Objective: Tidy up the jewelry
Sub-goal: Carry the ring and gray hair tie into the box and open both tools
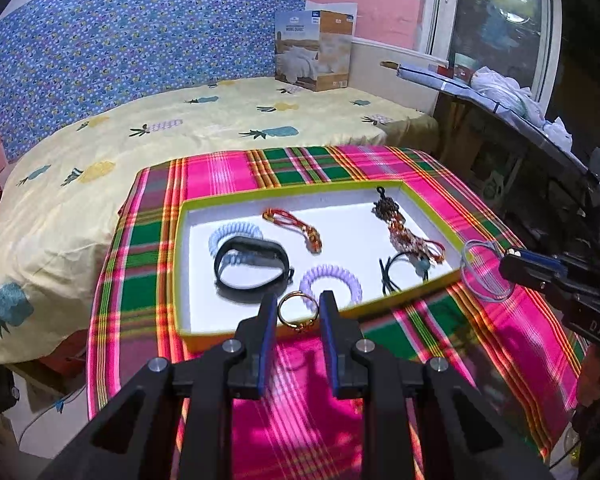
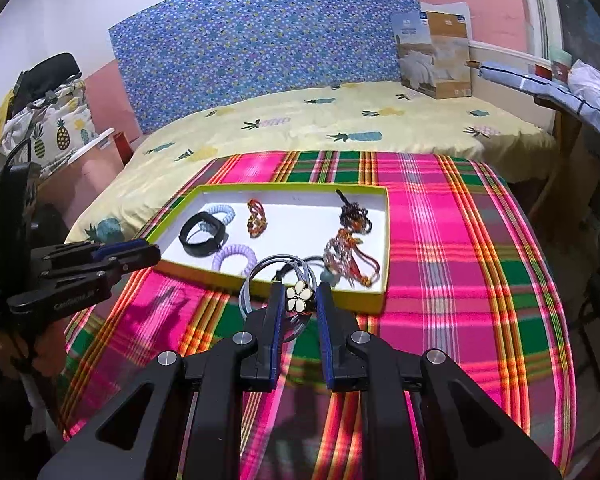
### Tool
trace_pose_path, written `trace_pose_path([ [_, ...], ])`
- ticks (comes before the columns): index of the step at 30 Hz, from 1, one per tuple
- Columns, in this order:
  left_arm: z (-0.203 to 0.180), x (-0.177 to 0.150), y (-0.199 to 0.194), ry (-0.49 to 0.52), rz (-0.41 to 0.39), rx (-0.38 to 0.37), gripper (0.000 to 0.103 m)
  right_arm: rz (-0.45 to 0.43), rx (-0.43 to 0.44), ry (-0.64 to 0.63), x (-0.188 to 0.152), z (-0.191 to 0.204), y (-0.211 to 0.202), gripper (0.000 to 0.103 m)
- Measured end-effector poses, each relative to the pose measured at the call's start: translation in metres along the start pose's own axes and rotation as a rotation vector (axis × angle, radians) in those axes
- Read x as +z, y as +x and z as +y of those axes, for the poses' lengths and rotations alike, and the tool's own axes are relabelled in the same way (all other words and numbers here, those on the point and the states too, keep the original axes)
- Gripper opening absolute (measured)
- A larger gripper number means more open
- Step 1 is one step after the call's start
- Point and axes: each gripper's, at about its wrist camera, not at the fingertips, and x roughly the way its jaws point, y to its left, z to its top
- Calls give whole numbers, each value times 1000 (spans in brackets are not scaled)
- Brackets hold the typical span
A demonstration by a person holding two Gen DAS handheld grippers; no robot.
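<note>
A shallow white tray with a yellow-green rim [image 1: 192,268] [image 2: 385,232] lies on the plaid cloth and holds a black band [image 1: 252,266] [image 2: 202,232], two lilac coil ties [image 1: 332,280] [image 2: 234,258], a red cord bracelet [image 1: 296,226] and beaded pieces [image 1: 410,236] [image 2: 348,256]. My left gripper [image 1: 299,312] is shut on a gold ring [image 1: 298,312], held above the tray's near rim. My right gripper [image 2: 298,300] is shut on a grey hair tie with a white flower charm [image 2: 298,295], held above the tray's near edge; its loop shows in the left wrist view [image 1: 486,274].
The pink and green plaid cloth [image 2: 440,280] covers a small table in front of a bed with a yellow pineapple sheet [image 1: 180,128]. A cardboard box [image 1: 314,50] stands at the bed's far corner. A cluttered shelf [image 1: 520,112] runs along the right.
</note>
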Motion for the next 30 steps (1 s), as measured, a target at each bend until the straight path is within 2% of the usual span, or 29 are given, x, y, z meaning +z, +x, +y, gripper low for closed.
trace_pose_path([
  [14,-15,28,47,48,26,-43,22,25,-23,6,31,-16,48,16],
  [23,-32,36,76,94,73,-91,22,46,-43,23,36,-30,66,16],
  [30,-38,40,96,109,105,-100,22,71,-63,34,39,-41,79,16],
])
